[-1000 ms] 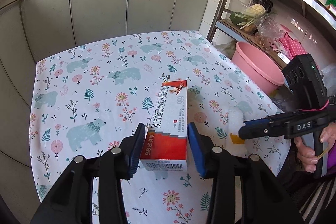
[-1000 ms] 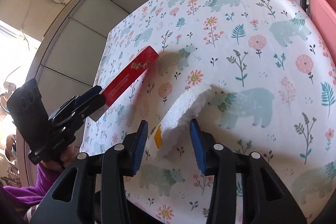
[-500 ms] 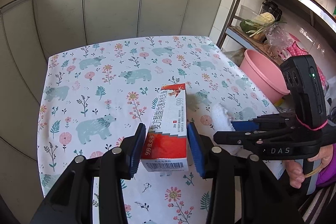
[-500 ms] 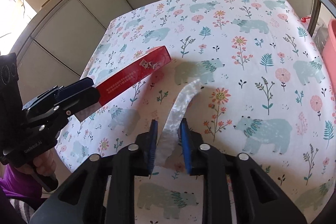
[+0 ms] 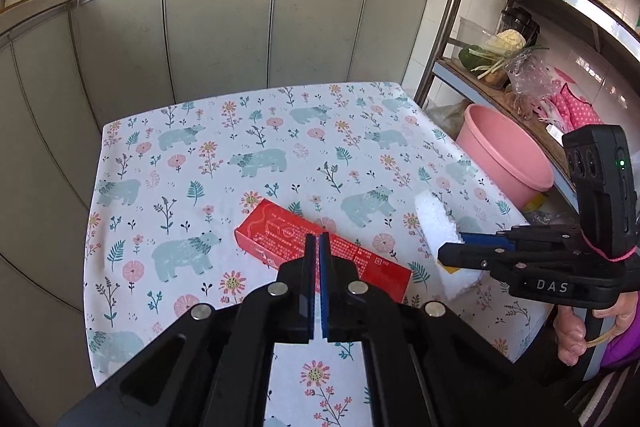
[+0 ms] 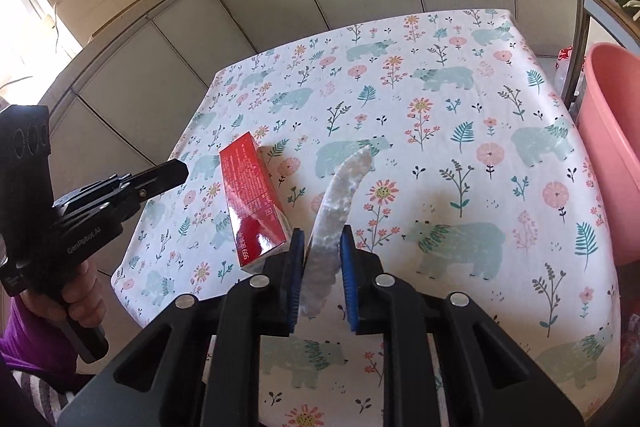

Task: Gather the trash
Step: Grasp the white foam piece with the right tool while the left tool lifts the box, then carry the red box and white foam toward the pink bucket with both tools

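On the left wrist view, the left tool [image 5: 317, 239] is clenched empty above the red box [image 5: 280, 233] lying on the table [image 5: 192, 163]; from the right wrist view, the right tool [image 6: 321, 241] grasps a white foam strip [image 6: 334, 207] beside that box

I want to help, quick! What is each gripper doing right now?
Left gripper: jaws shut, empty; the red box sits free beyond them.
Right gripper: jaws shut on the white foam piece.

Bright daylight, window glare, fisheye edges, sharp
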### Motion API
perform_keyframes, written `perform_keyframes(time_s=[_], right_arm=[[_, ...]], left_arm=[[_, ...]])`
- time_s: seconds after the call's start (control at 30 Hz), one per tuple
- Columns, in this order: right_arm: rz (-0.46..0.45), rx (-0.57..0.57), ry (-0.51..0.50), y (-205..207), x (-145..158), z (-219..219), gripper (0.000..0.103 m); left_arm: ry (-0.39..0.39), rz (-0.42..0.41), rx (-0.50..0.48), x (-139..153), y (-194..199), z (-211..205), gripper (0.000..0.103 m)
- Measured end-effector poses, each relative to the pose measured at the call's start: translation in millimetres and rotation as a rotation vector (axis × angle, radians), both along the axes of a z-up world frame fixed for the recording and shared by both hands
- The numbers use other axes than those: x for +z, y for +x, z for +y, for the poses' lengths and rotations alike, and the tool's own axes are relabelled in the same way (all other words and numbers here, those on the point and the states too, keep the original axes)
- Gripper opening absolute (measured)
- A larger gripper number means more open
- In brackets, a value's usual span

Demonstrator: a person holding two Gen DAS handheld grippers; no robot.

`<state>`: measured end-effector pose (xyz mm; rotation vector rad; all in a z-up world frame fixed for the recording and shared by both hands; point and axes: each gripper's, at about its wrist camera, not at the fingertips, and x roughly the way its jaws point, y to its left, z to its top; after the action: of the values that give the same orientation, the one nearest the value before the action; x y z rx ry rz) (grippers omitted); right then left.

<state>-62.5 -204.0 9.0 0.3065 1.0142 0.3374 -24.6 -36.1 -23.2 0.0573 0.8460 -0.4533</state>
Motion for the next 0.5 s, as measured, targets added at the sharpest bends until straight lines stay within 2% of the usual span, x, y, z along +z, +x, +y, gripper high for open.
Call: perform_keyframes(time_s=[0.1, 0.17, 0.2, 0.27, 0.33, 0.4, 0.5], right_arm=[[-0.01, 0.006, 0.012, -1.4, 2.8, -1.5, 0.018], [-0.016, 0.012, 0.017, 0.5, 3.3, -1.0, 0.018], [-0.017, 0.015, 0.019, 1.1, 3.6, -0.9, 0.018], [-0.024, 0.02, 0.024, 2.4, 4.1, 0.3, 0.018], [-0.031, 0.032, 0.034, 4.2, 4.0, 0.7, 0.018], [-0.025, 0.04, 0.021, 5.8, 0.8, 2.3, 0.018], [0.006, 0.058, 0.007, 8.5, -8.9, 4.2, 0.018]], left_arm=[[-0.001, 0.046, 0.031, -2.9, 7.0, 1.7, 0.009], [-0.008, 0.081, 0.066, -5.0, 14.6, 5.4, 0.034], [-0.02, 0.111, 0.09, -7.5, 19.5, 8.2, 0.037], [-0.071, 0.198, 0.143, -15.4, 29.9, 14.6, 0.037], [-0.149, 0.321, 0.207, -28.2, 41.4, 18.6, 0.037], [-0.184, 0.408, 0.256, -39.6, 49.7, 16.6, 0.037], [-0.199, 0.461, 0.3, -45.8, 59.6, 7.9, 0.037]])
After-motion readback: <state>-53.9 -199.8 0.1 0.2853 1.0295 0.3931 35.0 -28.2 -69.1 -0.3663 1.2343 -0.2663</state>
